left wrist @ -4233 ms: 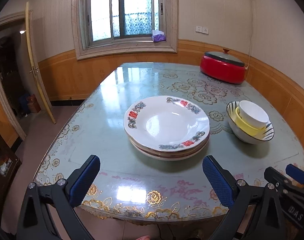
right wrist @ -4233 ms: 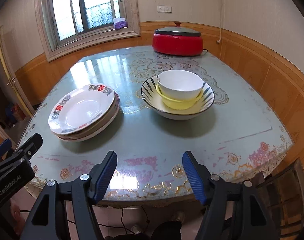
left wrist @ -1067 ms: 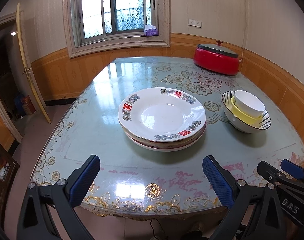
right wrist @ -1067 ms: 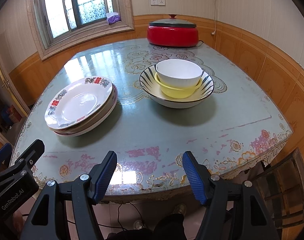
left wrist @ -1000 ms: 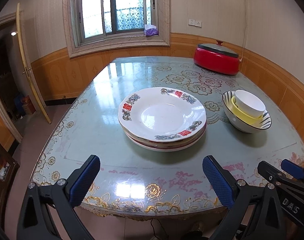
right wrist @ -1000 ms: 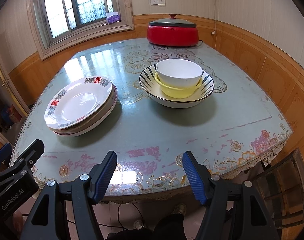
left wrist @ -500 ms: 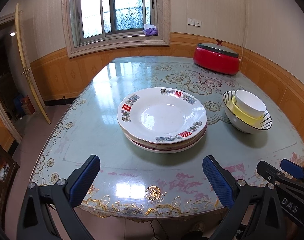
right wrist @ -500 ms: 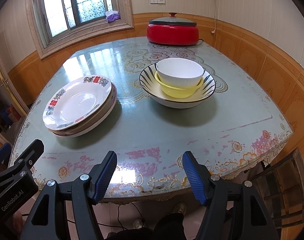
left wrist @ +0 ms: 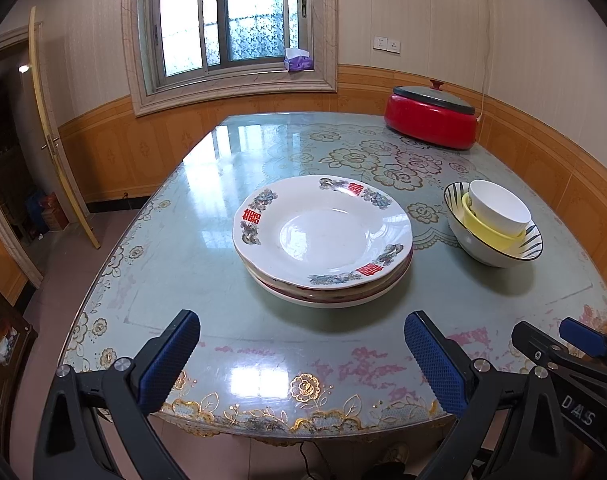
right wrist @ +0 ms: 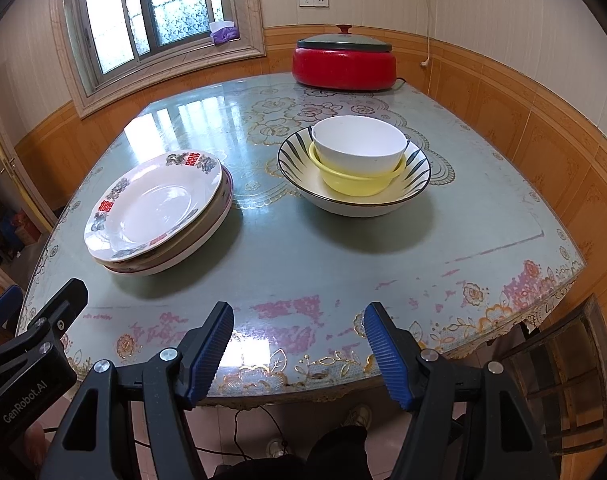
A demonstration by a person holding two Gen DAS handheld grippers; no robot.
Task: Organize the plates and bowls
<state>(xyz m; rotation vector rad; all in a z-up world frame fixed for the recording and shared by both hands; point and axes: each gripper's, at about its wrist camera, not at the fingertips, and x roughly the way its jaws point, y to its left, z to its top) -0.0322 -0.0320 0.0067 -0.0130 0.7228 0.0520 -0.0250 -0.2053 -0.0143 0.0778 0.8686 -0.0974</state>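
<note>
Room: wood-panelled dining room with a window point(left wrist: 239, 20) behind; a glossy floral tabletop point(left wrist: 207, 200) carries everything.
Left fingers point(left wrist: 301, 354): spread wide and holding nothing, hanging over the near edge of the tabletop, well short of the plates.
Right fingers point(right wrist: 299, 344): also wide apart and holding nothing, over the near edge, well apart from the bowls.
Plates point(left wrist: 322, 232): one stack at mid-table, ahead of my left fingers. Top plate is white with a shallow well, red characters and grey-blue flowers on the rim. Under it I see at least two more rims, one with a red band. The top plate sits a little off-centre, toward the left in the right wrist view.
Bowls point(right wrist: 353, 172): one nest to the right of the plates, near them but not touching. A wide white bowl with dark stripes holds a yellow bowl point(right wrist: 355, 186), which holds a plain white bowl point(right wrist: 359, 146). The inner two lean toward one side of the big one.
Other: a red lidded cooker point(left wrist: 431, 124) at the far right, well apart from the dishes.
Progress: to my eye both piles look sorted already; little seems left.
Risk: the tabletop is slick, so a nudge could slide a whole stack. Glazed rims are thin for my fingers, and a pinch on the top plate could tip it off the offset pile. Lifting the big bowl could rattle the loose inner bowls.
</note>
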